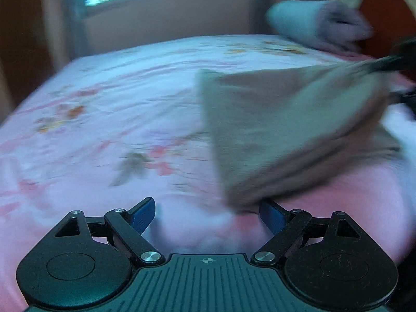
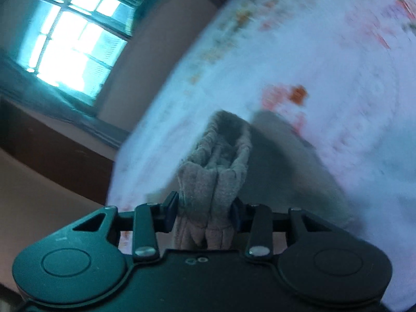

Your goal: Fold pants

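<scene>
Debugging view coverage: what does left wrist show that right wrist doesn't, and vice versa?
Left wrist only: left gripper open, a corner of the pants at its right finger; the pants drawn up toward the right edge; orange headboard.
Right wrist only: right gripper shut on a bunched fold of the pants.
Both: floral bedsheet, pillow, window.

Black left gripper with blue pads, silver screws, ribbed body
</scene>
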A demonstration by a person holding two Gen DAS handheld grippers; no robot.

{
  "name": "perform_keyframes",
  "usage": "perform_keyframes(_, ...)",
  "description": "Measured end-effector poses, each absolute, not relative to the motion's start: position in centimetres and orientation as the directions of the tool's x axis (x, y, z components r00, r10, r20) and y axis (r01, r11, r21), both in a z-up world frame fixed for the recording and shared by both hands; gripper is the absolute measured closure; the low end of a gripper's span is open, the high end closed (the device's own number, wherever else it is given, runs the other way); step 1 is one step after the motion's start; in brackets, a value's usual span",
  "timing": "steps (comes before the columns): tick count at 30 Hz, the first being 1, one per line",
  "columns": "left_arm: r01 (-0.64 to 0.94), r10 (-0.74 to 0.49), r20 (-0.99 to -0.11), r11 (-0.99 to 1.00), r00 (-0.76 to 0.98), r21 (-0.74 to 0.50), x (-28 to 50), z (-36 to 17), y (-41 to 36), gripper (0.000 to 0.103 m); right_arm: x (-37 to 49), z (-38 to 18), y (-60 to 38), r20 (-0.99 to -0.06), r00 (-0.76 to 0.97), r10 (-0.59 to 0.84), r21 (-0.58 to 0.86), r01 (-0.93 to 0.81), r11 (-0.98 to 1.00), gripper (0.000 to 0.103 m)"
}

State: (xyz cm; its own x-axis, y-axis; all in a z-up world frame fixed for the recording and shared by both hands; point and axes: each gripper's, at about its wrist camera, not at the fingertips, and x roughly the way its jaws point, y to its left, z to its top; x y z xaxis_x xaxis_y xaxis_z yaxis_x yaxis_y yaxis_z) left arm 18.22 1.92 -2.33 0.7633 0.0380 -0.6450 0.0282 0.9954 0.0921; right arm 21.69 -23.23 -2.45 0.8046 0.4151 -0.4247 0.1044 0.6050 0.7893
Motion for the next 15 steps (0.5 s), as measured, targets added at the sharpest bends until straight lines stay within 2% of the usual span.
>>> perform_keyframes(3,-0.054,0.011,-0.642,0.997,0.766,-0.048,18.2,-3.1,3.9,0.009,20.8,-1.5,-24.3,-0.384,0.834,0.396,0.790,0.075,0.608,0.072)
perform_keyframes(5,-0.046,0.005,-0.648,0.998,0.762,-0.046,18.3,-3.3,3.8,0.008,20.4,-3.1,-25.4,-0.411,0.831,0.374,0.782,0.111,0.613,0.072)
perform_keyframes(8,-0.044,0.001,-0.658,0.998,0.753,-0.048,18.5,-3.4,3.7,0.007,21.3,-9.4,-27.0,-0.515,0.768,0.381,0.793,0.257,0.553,0.074)
perform_keyframes(10,-0.043,-0.004,-0.658,0.998,0.753,-0.054,18.4,-3.2,3.8,0.006,20.9,-10.5,-27.9,-0.457,0.792,0.404,0.849,0.254,0.463,0.073)
perform_keyframes(13,-0.040,-0.018,-0.662,0.997,0.750,-0.072,18.4,-3.1,4.2,0.006,21.2,-9.3,-27.3,-0.482,0.780,0.399,0.815,0.232,0.531,0.071)
perform_keyframes(15,-0.037,-0.023,-0.666,0.997,0.746,-0.075,18.1,-2.8,4.7,0.006,21.3,-9.7,-27.9,-0.477,0.769,0.425,0.831,0.237,0.504,0.070)
